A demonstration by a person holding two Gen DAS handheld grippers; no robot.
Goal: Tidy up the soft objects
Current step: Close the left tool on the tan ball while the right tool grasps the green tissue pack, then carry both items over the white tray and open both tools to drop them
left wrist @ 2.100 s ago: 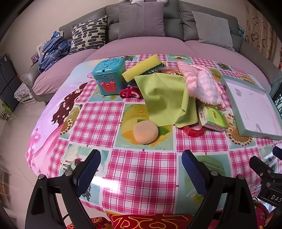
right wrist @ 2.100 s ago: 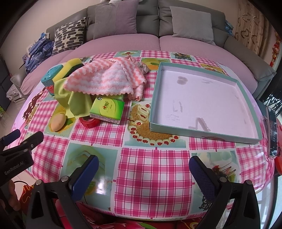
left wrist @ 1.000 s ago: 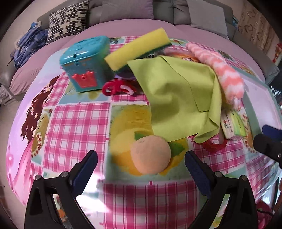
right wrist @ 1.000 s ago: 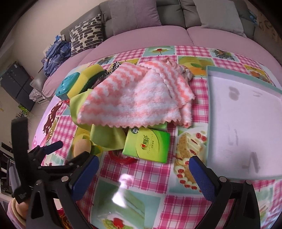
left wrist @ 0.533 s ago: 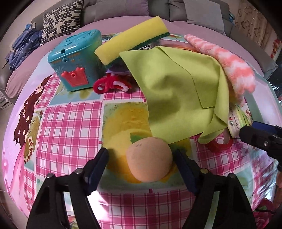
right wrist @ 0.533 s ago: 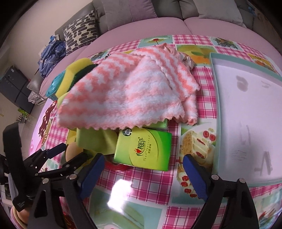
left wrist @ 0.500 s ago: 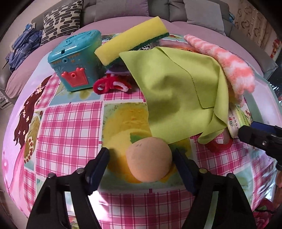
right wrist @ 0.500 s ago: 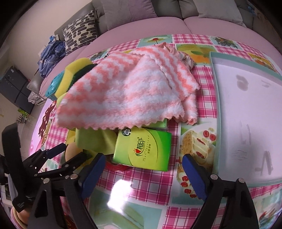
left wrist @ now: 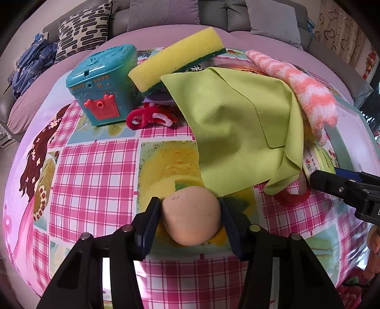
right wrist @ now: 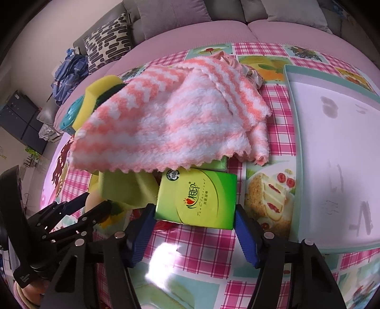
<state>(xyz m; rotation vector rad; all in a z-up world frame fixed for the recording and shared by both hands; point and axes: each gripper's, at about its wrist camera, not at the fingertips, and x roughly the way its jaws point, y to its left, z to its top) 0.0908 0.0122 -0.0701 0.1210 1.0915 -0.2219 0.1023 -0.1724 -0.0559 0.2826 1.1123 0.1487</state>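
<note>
My left gripper (left wrist: pixel 191 214) is shut on a soft peach-coloured ball (left wrist: pixel 191 217) that rests on the checked tablecloth. A lime green cloth (left wrist: pixel 239 133) lies just behind it, with a yellow sponge (left wrist: pixel 177 59) and a pink-and-white fluffy towel (left wrist: pixel 301 88) further back. My right gripper (right wrist: pixel 192 225) is shut on the near end of a green tissue pack (right wrist: pixel 197 198); its pads touch both sides. The fluffy towel (right wrist: pixel 171 118) drapes over the pack's far end. The left gripper (right wrist: pixel 78 214) shows at lower left in the right wrist view.
A teal toy box (left wrist: pixel 102 83) and a red fuzzy clip (left wrist: pixel 147 116) sit at the back left. A shallow teal-rimmed tray (right wrist: pixel 294 123) lies to the right. A red tape ring (left wrist: pixel 292 195) lies under the green cloth's corner. A sofa with cushions (left wrist: pixel 163 12) is behind.
Both grippers moved forward and closed. The left one closed on the peach ball. The right one closed on the tissue pack.
</note>
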